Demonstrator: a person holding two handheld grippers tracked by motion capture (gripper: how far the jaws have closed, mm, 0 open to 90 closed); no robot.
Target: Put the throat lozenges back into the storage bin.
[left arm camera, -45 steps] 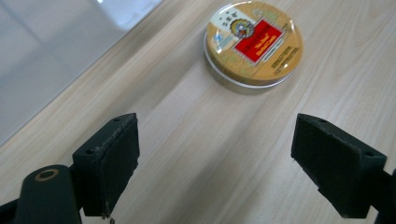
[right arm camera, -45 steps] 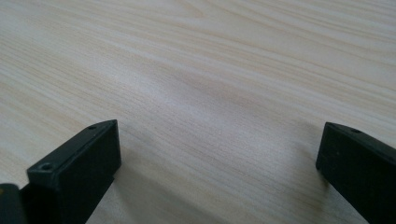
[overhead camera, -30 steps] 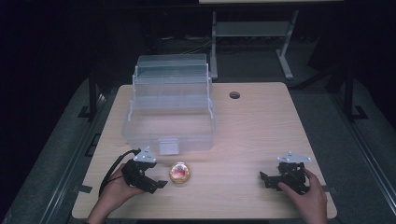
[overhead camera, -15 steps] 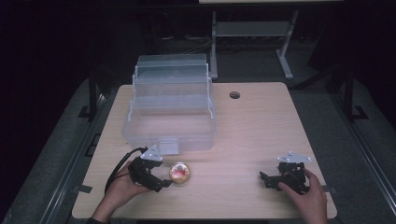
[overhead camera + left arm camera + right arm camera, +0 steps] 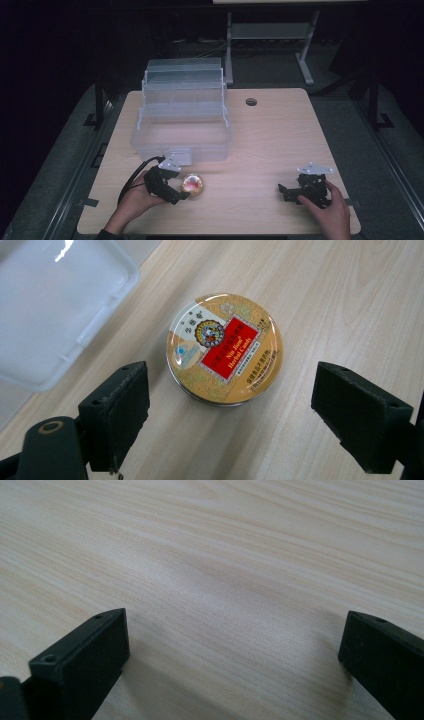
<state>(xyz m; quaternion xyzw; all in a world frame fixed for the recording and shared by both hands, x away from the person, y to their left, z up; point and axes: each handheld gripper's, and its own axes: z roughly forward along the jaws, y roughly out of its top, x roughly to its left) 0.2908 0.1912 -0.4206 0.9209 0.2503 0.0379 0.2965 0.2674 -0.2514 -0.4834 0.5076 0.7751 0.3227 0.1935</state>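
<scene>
1. Our left gripper [image 5: 181, 192] has its jaws apart, just short of the round candy tin [image 5: 224, 348], which lies on the counter [image 5: 270, 150] near the clear box [image 5: 181, 120]
2. We should straddle the tin evenly, then squeeze
3. Our right gripper [image 5: 284, 192] rests with jaws apart

Round tin [image 5: 225, 347]: gold lid, red label, white patch. Box [image 5: 181, 117]: clear plastic. Table [image 5: 280, 140]: pale wood grain.

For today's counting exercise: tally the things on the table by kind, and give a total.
Round candy tin: 1
Clear plastic box, lid open: 1
Hand-held grippers, left hand-held gripper and right hand-held gripper: 2
Total: 4
</scene>
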